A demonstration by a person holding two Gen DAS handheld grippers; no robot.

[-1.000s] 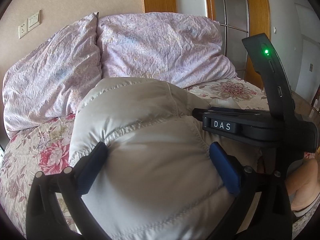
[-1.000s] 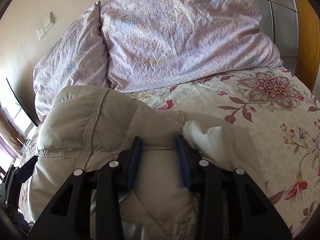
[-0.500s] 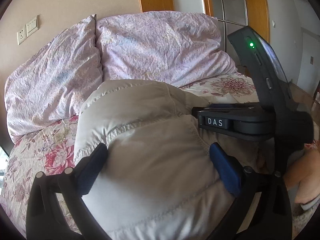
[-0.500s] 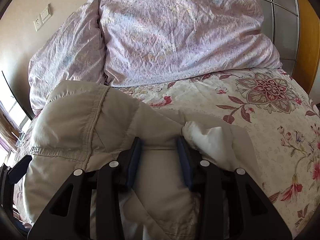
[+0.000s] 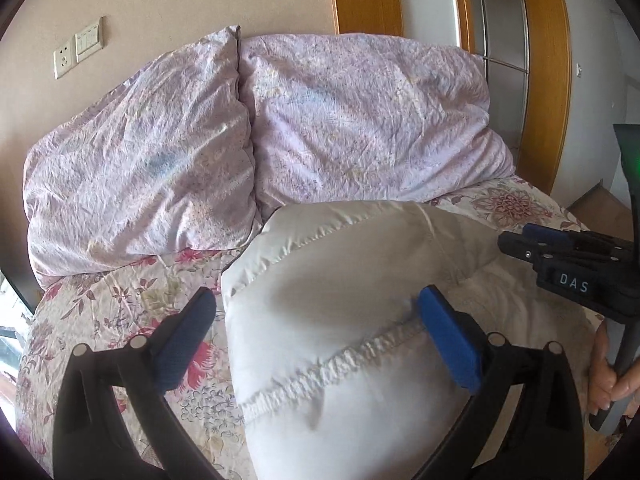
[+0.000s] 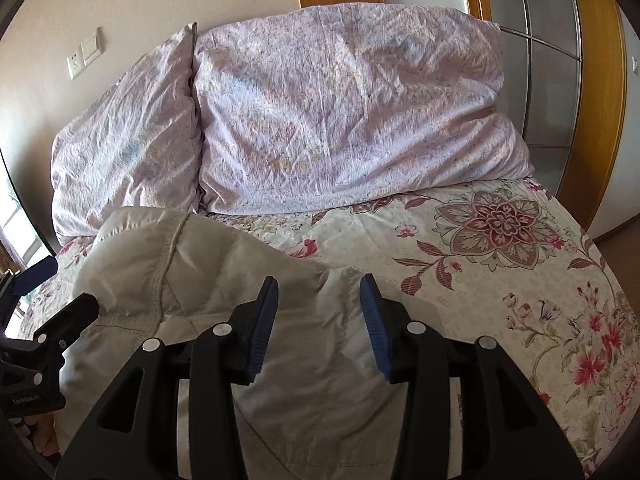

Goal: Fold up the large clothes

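Note:
A pale grey-white puffy quilted jacket (image 5: 344, 312) lies bunched on the floral bedspread (image 5: 120, 308). It also shows in the right wrist view (image 6: 192, 280). My left gripper (image 5: 316, 316) is open wide, its blue pads (image 5: 448, 336) straddling the jacket's left edge and stitched seam without pinching it. My right gripper (image 6: 318, 312) is open over the jacket's right part, blue pads (image 6: 374, 328) apart with cloth lying loose between them. The right gripper also shows at the right edge of the left wrist view (image 5: 568, 256).
Two large lilac pillows (image 5: 256, 152) lean against the beige wall at the head of the bed. A wall socket and switch (image 5: 78, 52) sit above them. A wooden door frame with glass panels (image 6: 560, 60) stands at the right. The bed's right side (image 6: 520, 264) bears only the spread.
Both grippers have drawn back and apart. The right gripper's jaws have opened, letting go of the jacket fold. The left gripper has shifted left, so the jacket now lies mostly right of centre.

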